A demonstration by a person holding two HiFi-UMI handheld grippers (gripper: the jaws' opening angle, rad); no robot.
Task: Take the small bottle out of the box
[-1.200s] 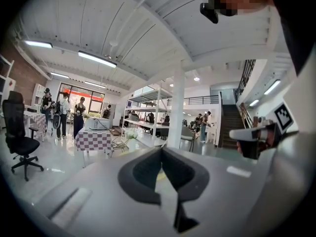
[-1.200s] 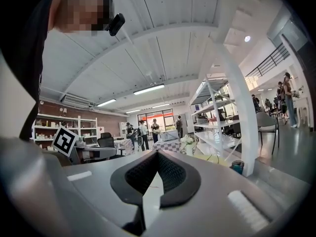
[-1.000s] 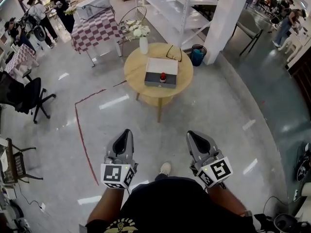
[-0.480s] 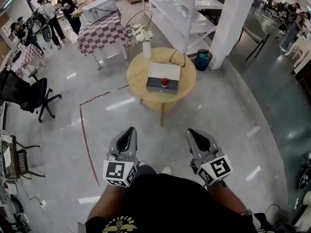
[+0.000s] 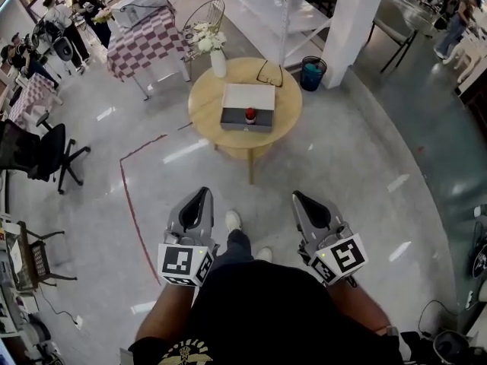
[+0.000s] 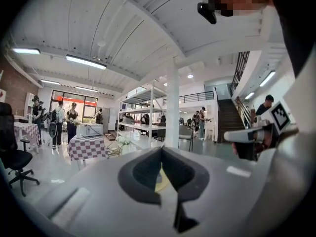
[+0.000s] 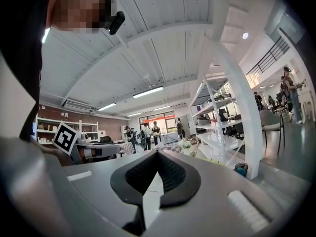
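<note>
The small bottle (image 5: pixel 250 115), with what looks like a red cap, stands at the 6 o'clock edge of the box (image 5: pixel 247 97), mid-top on the round wooden table (image 5: pixel 204 109), with a flower vase (image 5: pixel 218 61) at 11 o'clock and glasses (image 5: pixel 270 74) at 1. Beyond, a blue bin (image 5: pixel 311 74) sits at 2 beside a white pillar (image 5: pixel 351 21), and a checked table (image 5: pixel 144 44) at 10. At 6, well apart from the table, your left gripper (image 5: pixel 202 195) and right gripper (image 5: pixel 298 198) hang over glossy floor (image 5: pixel 365 166), jaws pressed together on nothing.
</note>
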